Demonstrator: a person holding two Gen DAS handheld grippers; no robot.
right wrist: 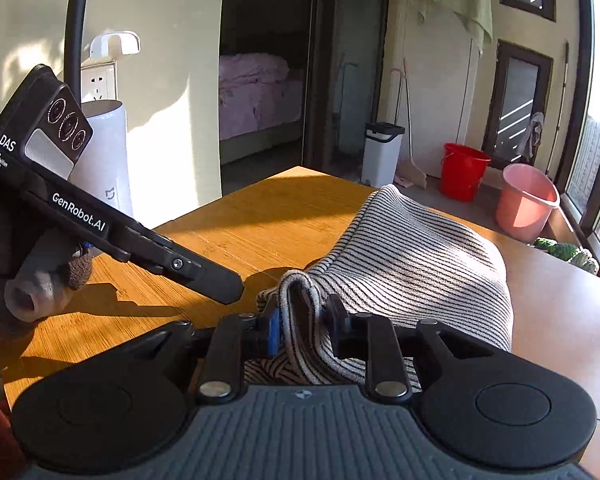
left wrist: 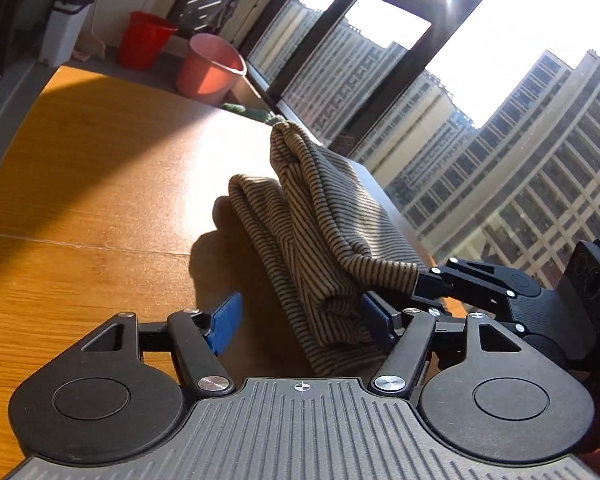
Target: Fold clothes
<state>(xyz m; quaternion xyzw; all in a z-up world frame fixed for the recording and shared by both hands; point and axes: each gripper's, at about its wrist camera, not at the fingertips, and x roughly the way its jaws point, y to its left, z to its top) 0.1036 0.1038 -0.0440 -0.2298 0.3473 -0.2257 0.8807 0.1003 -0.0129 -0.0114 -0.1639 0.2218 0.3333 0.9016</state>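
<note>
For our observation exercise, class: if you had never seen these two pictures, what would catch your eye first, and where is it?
The striped garment stands out first, heaped on the sunlit wooden table, with the right gripper straddling a bunched fold at its near edge. Next come the red bucket and pink bucket on the floor beyond the table by the window. Outside, tall apartment blocks fill the glass.

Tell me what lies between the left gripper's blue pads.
Left wrist view: a fold of the beige, black-striped knit garment, plus a bare stretch of wooden tabletop.
</note>
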